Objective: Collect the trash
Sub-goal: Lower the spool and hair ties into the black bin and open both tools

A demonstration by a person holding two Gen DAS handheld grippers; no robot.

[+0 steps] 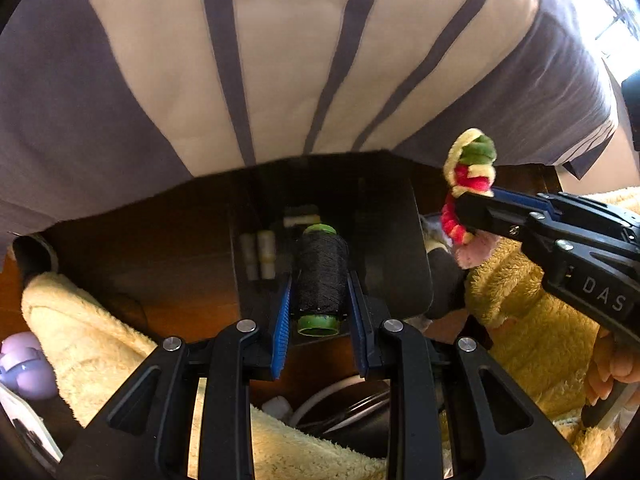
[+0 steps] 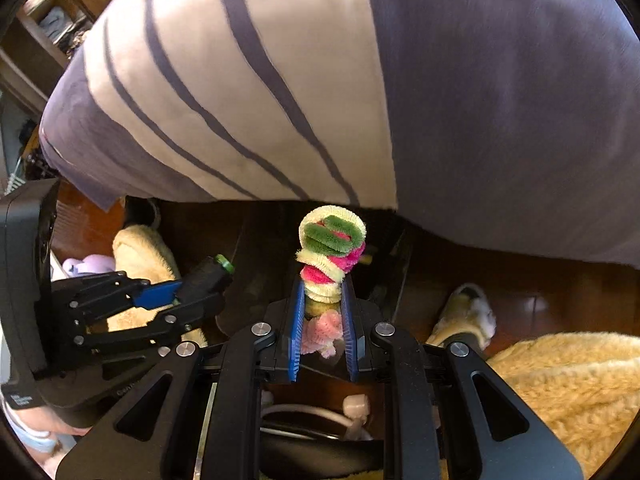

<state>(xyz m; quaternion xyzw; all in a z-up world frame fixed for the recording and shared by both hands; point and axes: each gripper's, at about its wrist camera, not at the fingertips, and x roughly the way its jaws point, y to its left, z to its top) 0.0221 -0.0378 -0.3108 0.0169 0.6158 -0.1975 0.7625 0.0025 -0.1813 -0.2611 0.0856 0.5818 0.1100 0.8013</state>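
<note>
My left gripper (image 1: 320,280) is shut on a black thread spool (image 1: 322,276) with green ends, held lengthwise between the blue pads. It also shows in the right wrist view (image 2: 202,280) at the left. My right gripper (image 2: 323,296) is shut on a twisted bundle of pipe cleaners (image 2: 332,248), yellow, green, red and pink, which sticks up past the fingertips. In the left wrist view that bundle (image 1: 470,172) shows at the right, held by the right gripper (image 1: 464,208). Both are held above a dark container (image 1: 384,216) under the person's striped shirt.
The person's striped shirt (image 1: 280,60) fills the top of both views. Yellow fleece legs (image 1: 532,320) and slippers (image 2: 468,316) stand on a dark wooden floor (image 2: 560,292). A lilac object (image 1: 24,364) lies at the left. A white cable (image 1: 332,396) runs below the fingers.
</note>
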